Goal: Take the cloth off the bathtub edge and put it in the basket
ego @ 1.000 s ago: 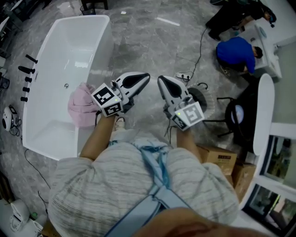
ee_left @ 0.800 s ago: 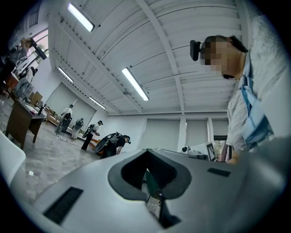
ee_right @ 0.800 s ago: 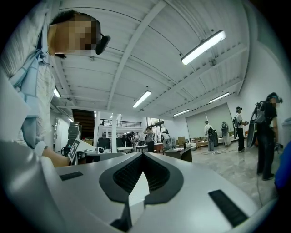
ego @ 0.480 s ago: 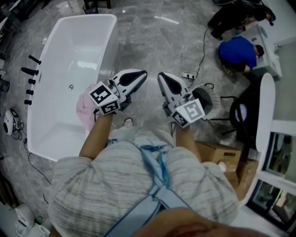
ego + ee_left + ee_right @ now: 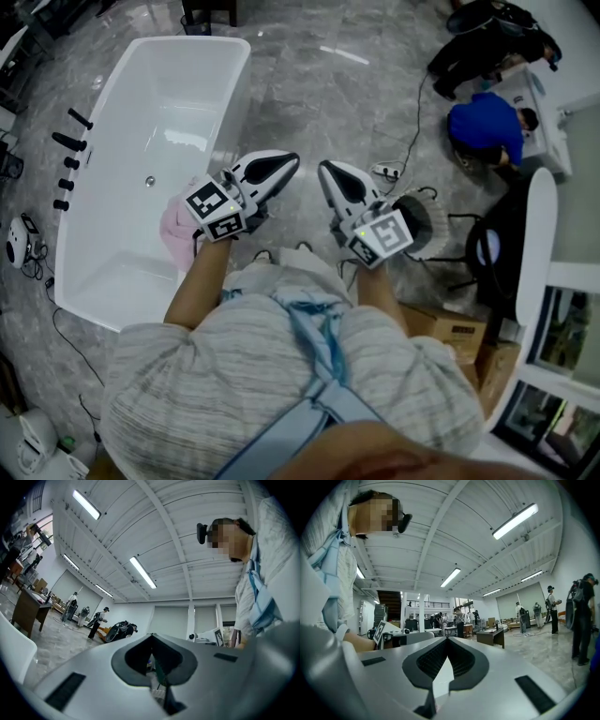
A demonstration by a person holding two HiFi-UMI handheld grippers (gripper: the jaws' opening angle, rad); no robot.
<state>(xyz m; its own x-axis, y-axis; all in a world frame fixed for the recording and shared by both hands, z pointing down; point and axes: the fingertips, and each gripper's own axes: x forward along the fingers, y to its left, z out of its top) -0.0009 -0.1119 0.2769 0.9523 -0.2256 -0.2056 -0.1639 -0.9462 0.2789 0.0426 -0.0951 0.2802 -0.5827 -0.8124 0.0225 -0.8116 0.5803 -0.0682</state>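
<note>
Jaws pressed together, holding nothing, on left gripper (image 5: 283,163) and right gripper (image 5: 327,172); pink cloth (image 5: 175,228) nearby on bathtub (image 5: 159,94) edge.

A big open workshop hall — strip lights (image 5: 514,521), desks (image 5: 491,637), freestanding bathtub (image 5: 112,272).

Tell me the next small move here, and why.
Probably swing the left tongs toward the pink cloth and open them. The cloth lies draped on the bathtub edge, untouched, while both tongs are shut, empty and pointing out over the floor, the right tongs near the basket.
</note>
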